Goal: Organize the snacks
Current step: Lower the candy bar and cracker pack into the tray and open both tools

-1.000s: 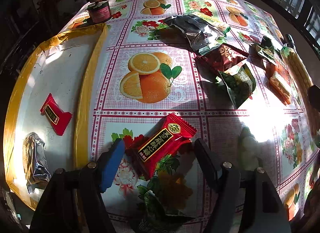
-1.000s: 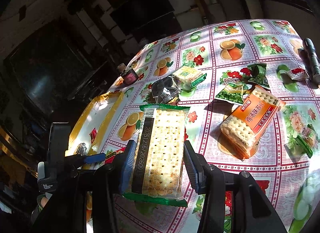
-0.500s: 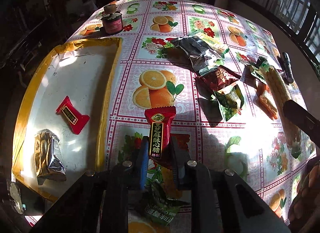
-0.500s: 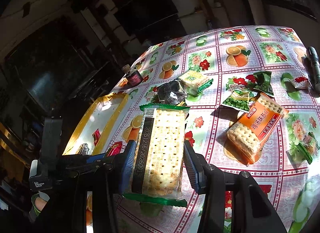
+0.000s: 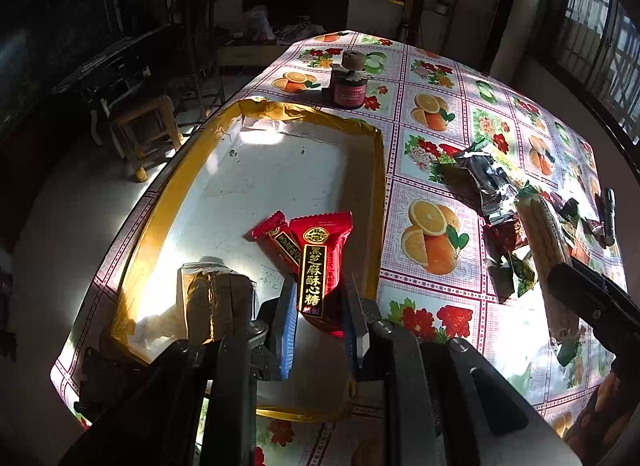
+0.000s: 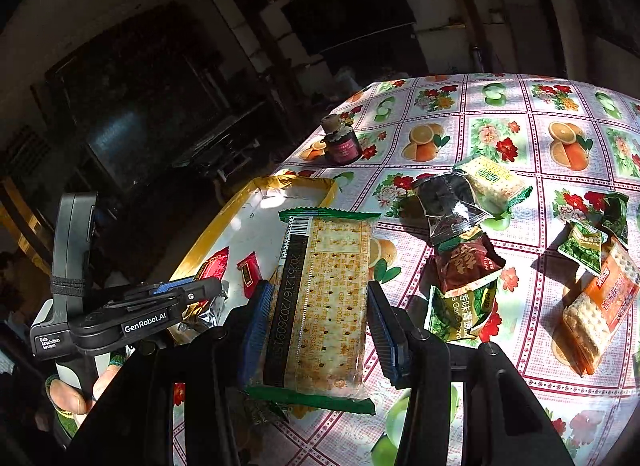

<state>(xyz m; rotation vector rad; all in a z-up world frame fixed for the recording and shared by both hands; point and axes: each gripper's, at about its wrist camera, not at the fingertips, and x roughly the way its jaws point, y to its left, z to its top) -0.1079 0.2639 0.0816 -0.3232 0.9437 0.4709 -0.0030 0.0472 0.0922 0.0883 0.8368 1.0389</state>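
Left gripper (image 5: pixel 318 320) clamped on a red candy packet (image 5: pixel 322 266), held above the near part of the yellow-rimmed tray (image 5: pixel 376 169). Second, smaller red candy (image 5: pixel 276 240) lying in the tray just behind the held one; silver-wrapped packet (image 5: pixel 216 300) near the tray's near-left corner. Right gripper (image 6: pixel 316 330) closed on a long cracker pack with green ends (image 6: pixel 324 302), raised over the table (image 6: pixel 520 406) just right of the tray — pack upright between the blue pads. Remaining on the flowered cloth, right side: dark foil wrapper (image 6: pixel 448 201), maroon packet (image 6: pixel 466 266), green pea packet (image 6: pixel 460 310), orange cracker pack (image 6: pixel 600 306). Small dark jar (image 5: pixel 350 83) standing beyond the tray's far edge — apart from everything else.
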